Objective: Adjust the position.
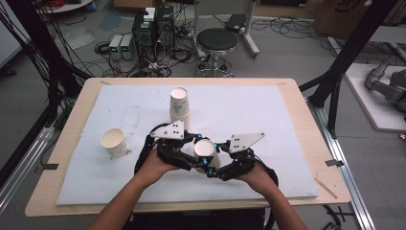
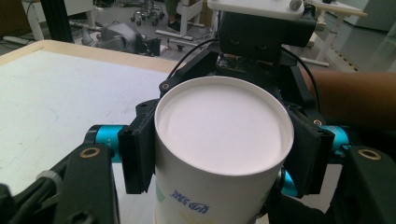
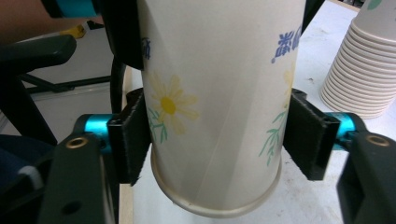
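While my left claw (image 1: pixel 198 154) clamps the cup (image 1: pixel 206 149) near its base, my right claw (image 1: pixel 214 165) pinches it by the rim, w/ the stack (image 1: pixel 179 106) behind.

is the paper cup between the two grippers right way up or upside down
Upside down. The held paper cup shows its closed flat base on top in the left gripper view, and its rolled rim points down in the right gripper view, daisy print inverted.

On your bench (image 1: pixel 297 103), the tall stack of inverted paper cups (image 1: pixel 179 106) stands just behind the raised flower-printed paper cup (image 1: pixel 207 152); the lone upright paper cup (image 1: pixel 113 142) sits well left.
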`<state>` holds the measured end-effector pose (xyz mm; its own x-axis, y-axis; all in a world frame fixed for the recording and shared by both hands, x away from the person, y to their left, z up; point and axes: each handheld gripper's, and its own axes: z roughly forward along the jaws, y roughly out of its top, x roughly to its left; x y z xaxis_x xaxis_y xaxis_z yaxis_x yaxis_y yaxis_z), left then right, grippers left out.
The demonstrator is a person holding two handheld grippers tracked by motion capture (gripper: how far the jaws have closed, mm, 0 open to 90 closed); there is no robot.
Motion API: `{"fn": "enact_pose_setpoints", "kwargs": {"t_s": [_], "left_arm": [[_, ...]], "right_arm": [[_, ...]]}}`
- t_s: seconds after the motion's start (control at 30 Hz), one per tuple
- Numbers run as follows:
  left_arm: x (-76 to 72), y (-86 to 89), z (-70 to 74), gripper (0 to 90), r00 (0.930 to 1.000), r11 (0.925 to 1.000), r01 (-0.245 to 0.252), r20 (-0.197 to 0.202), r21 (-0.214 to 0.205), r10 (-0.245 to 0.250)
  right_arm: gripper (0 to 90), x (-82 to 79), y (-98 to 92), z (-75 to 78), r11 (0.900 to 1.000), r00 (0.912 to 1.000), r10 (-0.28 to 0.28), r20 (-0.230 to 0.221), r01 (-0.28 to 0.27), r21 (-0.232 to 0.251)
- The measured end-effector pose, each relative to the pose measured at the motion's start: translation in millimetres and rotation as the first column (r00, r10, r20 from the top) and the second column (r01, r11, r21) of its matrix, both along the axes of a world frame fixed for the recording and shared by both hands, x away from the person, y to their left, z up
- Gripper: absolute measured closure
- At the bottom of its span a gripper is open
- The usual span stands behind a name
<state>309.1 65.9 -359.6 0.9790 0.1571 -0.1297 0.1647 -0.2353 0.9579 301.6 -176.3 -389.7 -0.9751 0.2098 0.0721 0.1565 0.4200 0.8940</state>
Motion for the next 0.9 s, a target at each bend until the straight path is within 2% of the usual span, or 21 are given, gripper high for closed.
{"fn": "enact_pose_setpoints", "kwargs": {"t_s": [0.1, 0.13, 0.2, 0.23, 0.53, 0.77, 0.9], "left_arm": [[-1.0, -0.8, -0.3, 34.6, 0.9998, 0.9999, 0.008, 0.016, 0.009, -0.008], [-1.6, -1.3, -0.1, 30.6, 0.9999, 1.0000, -0.002, 0.012, 0.008, 0.002], [-1.9, -1.3, 0.8, 17.0, 0.9996, 0.9995, -0.028, -0.001, 0.014, 0.028], [-1.4, -0.2, 1.4, 15.8, 0.9996, 0.9994, -0.029, 0.000, 0.016, 0.029], [-0.6, 11.1, 7.2, 15.8, 0.9990, 0.9951, -0.044, 0.005, 0.089, 0.043], [-0.6, 16.4, 10.1, 16.0, 0.9994, 0.9900, -0.033, -0.001, 0.137, 0.033], [0.5, 17.3, 9.3, 16.0, 0.9996, 0.9870, -0.027, -0.008, 0.159, 0.029]], "right_arm": [[34.5, -1.2, 0.6, 0.2, 0.9999, 1.0000, 0.009, 0.004, -0.009, -0.008], [34.8, -1.4, 0.4, 0.5, 0.9999, 0.9999, 0.011, 0.004, -0.011, -0.012], [35.2, -1.2, -0.5, 1.4, 0.9996, 0.9998, 0.011, 0.016, -0.010, -0.027], [35.4, -1.2, -1.0, 2.2, 0.9993, 0.9997, 0.010, 0.021, -0.009, -0.036], [35.9, 0.7, -2.7, 8.9, 0.9876, 0.9977, 0.008, 0.068, 0.003, -0.157], [35.8, 3.0, -1.5, 12.1, 0.9733, 0.9971, 0.022, 0.073, -0.005, -0.229], [35.5, 3.6, 0.0, 12.8, 0.9675, 0.9972, 0.027, 0.069, -0.008, -0.253]]}}
